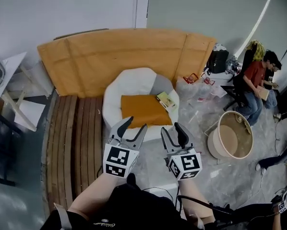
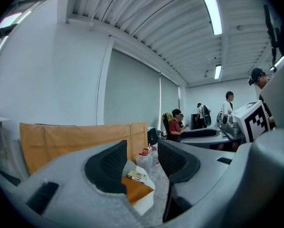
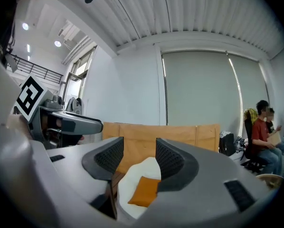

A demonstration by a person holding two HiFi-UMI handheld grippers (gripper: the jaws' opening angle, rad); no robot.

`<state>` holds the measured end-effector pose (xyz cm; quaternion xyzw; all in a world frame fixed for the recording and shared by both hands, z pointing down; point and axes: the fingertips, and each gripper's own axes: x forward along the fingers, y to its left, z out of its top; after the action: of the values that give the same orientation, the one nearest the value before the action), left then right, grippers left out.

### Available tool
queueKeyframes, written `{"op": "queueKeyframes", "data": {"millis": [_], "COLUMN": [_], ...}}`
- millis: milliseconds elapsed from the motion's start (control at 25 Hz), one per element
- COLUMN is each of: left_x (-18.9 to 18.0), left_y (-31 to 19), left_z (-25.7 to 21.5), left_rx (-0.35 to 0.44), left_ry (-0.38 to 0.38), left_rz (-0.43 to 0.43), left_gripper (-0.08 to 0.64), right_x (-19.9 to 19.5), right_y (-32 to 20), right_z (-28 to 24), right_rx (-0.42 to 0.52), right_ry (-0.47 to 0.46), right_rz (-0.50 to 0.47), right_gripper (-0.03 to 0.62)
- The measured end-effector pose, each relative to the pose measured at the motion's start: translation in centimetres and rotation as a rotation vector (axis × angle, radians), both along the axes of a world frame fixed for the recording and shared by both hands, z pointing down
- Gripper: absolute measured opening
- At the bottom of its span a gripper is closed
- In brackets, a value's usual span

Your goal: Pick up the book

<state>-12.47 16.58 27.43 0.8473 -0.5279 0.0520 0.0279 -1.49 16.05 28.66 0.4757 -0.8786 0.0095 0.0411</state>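
Note:
The book (image 1: pixel 166 100), small with a pale yellow-green cover, lies on the right edge of a white round seat (image 1: pixel 134 83), beside an orange cushion (image 1: pixel 143 110). My left gripper (image 1: pixel 135 124) and right gripper (image 1: pixel 173 129) hover side by side just short of the seat's near edge, both open and empty. In the left gripper view the book (image 2: pixel 137 176) shows through the gap of the left gripper (image 2: pixel 141 163), far beyond the pads. The right gripper view frames the cushion (image 3: pixel 143 191) between the right gripper's (image 3: pixel 138 158) pads; the book is hidden there.
An orange cardboard panel (image 1: pixel 119 51) curves behind the seat. Wooden slats (image 1: pixel 71 143) lie on the floor at left, and a white table (image 1: pixel 9 66) stands further left. A round open tub (image 1: pixel 232 135), bags (image 1: pixel 196 87) and seated people (image 1: pixel 256 80) fill the right side.

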Motion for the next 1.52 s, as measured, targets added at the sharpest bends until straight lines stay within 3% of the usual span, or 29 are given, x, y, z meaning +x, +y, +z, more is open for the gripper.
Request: {"op": "queueKeyframes", "data": {"millis": [200,680,1120,1520], "left_x": [-2.8,-0.5,6.6,9.4], "left_y": [-7.2,-18.1,-31.4,-37.2], "left_z": [0.6,2.0,0.9,1.0], "left_rx": [-0.031,-0.050,-0.043,-0.053], "left_ry": [0.010,0.004,-0.009,-0.005], "left_rz": [0.010,0.043,-0.009,-0.014], "left_gripper": [0.210,0.209,0.210,0.202], "right_x": [-1.5,-0.3,5.9,8.3], "right_y": [-6.2,-17.0,-30.7,-36.8], "right_z": [0.0,1.4,0.6,0.4], "right_rx": [-0.008,-0.022,-0.010,-0.024], "right_ry": [0.010,0.001,0.013,-0.002], "right_rz": [0.056,0.079,0.006,-0.012], "right_gripper": [0.213,0.213,0.213,0.213]}}
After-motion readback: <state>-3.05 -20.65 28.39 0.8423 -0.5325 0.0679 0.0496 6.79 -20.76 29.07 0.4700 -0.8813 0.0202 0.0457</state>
